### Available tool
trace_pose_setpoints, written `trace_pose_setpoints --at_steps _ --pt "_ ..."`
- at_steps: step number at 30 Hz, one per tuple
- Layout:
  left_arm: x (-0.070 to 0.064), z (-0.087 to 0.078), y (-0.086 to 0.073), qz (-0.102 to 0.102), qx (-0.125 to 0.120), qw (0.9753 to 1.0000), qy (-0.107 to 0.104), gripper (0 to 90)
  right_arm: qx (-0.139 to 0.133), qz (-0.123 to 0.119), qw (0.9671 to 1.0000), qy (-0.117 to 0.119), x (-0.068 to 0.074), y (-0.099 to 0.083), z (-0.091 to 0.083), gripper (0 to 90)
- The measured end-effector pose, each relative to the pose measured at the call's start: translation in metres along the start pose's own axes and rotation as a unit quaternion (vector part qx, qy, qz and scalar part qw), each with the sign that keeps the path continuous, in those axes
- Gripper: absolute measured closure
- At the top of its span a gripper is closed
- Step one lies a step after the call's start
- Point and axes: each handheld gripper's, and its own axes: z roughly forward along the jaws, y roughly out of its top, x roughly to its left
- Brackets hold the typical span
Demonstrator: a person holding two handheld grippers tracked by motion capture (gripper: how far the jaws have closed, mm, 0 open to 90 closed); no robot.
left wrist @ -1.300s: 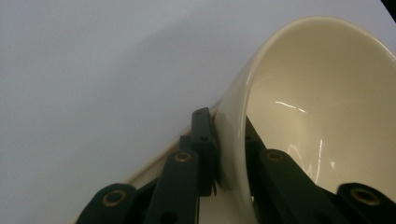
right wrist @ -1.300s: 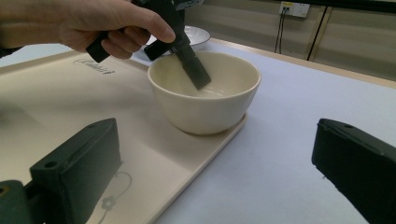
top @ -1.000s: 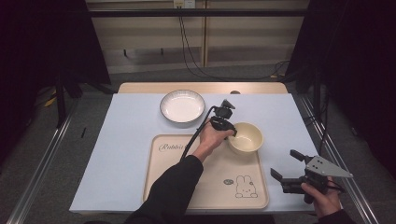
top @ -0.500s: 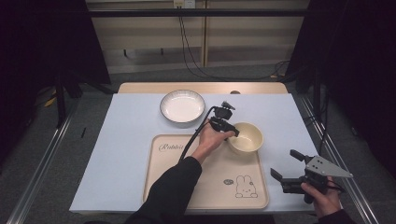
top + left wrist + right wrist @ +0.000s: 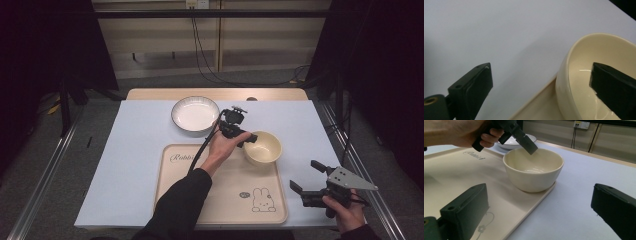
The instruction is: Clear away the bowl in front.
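While your left tool (image 5: pixel 246 139) straddles the bowl's (image 5: pixel 263 148) rim at frame centre — jaws spread, one inside — your right tool (image 5: pixel 306 181) hangs spread at lower right.

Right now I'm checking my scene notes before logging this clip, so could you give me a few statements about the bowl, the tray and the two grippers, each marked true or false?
1. The cream bowl sits on the tray, at its far right corner. True.
2. The left gripper is shut on the bowl's rim. False: its jaws stand open, one over the bowl's inside and one outside it.
3. The white plate lies on the tray. False: it lies on the white table cover beyond the tray.
4. The right gripper is open, apart from the bowl. True.
5. The bowl holds food. False: it looks empty.
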Motion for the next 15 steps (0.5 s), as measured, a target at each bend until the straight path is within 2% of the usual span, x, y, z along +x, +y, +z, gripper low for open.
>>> trace_pose_setpoints --at_steps 3,5,7,11,13,15 --pt "0.003 -0.006 -0.004 0.001 -0.022 0.9998 0.000 4.0 -0.001 0.000 1.0000 -0.003 0.000 0.000 0.000 0.9" --pt "0.007 -0.012 -0.007 0.009 -0.024 0.9997 0.005 4.3 -0.001 0.000 1.0000 -0.003 0.000 0.000 0.000 0.9" --pt "0.009 -0.016 -0.009 0.006 -0.030 0.9995 0.002 3.0 0.000 0.000 1.0000 -0.002 0.000 0.000 0.000 0.9" --pt "0.013 -0.027 -0.015 0.021 -0.042 0.9987 0.022 3.0 -0.001 -0.001 1.0000 -0.002 0.000 0.000 0.000 0.9" --pt "0.015 -0.033 -0.018 0.017 -0.060 0.9979 0.014 3.1 -0.001 0.000 1.0000 -0.003 0.000 0.000 0.000 0.9" --pt "0.016 -0.041 -0.021 0.018 -0.078 0.9965 0.023 2.9 0.000 0.001 1.0000 -0.004 0.000 0.000 0.000 0.9"
